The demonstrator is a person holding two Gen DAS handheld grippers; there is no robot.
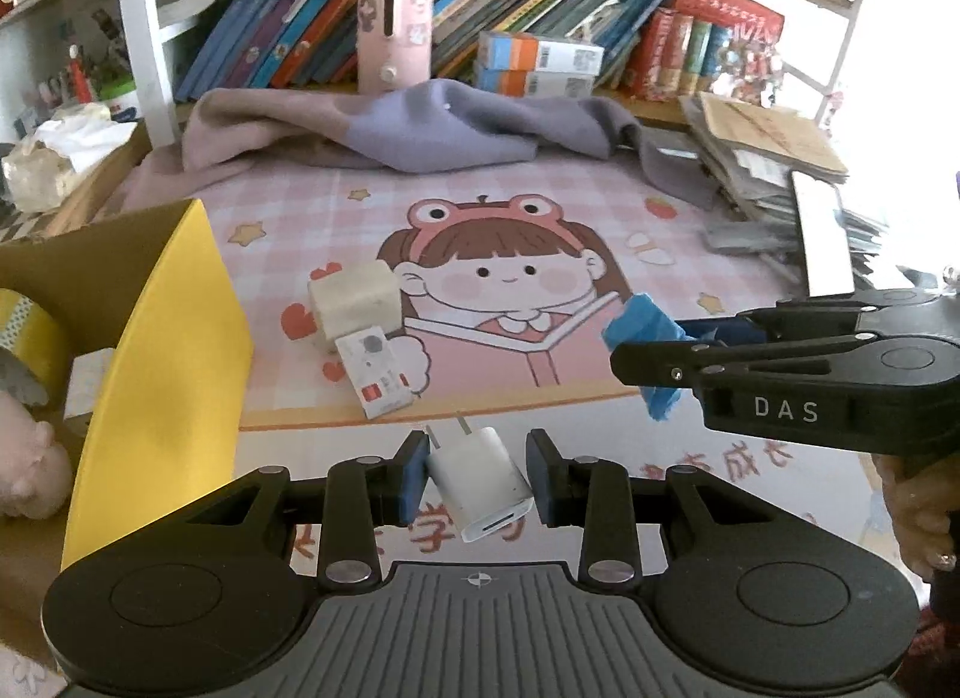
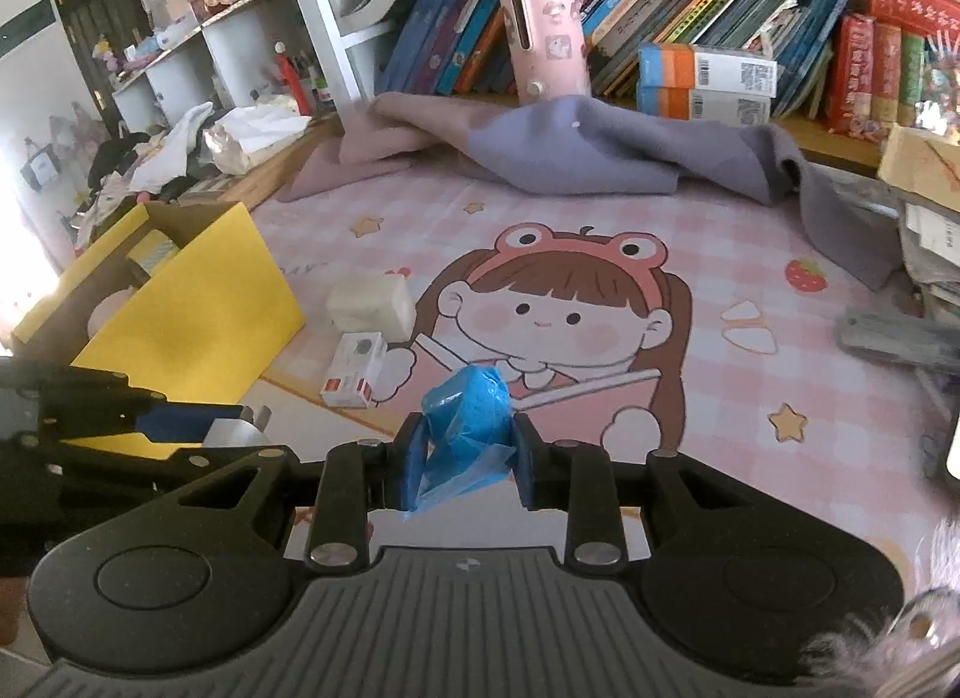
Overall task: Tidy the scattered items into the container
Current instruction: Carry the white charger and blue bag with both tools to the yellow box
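My left gripper (image 1: pixel 478 473) is shut on a white USB charger plug (image 1: pixel 480 479), held above the mat's front edge, right of the yellow-flapped cardboard box (image 1: pixel 162 350). My right gripper (image 2: pixel 465 452) is shut on a crumpled blue plastic wrapper (image 2: pixel 468 416); it also shows in the left wrist view (image 1: pixel 645 332), at the right. A cream block (image 1: pixel 354 302) and a small white-and-red box (image 1: pixel 375 374) lie on the cartoon mat (image 1: pixel 504 290) beside the box. In the right wrist view the block (image 2: pixel 372 302) and small box (image 2: pixel 354 368) sit left of centre.
A purple-grey cloth (image 1: pixel 420 128) lies at the back of the mat. A bookshelf with a pink case (image 1: pixel 396 26) stands behind. Stacked papers (image 1: pixel 774 158) sit at the right. The box holds a yellow tape roll (image 1: pixel 24 332) and a pink soft toy (image 1: pixel 30 470).
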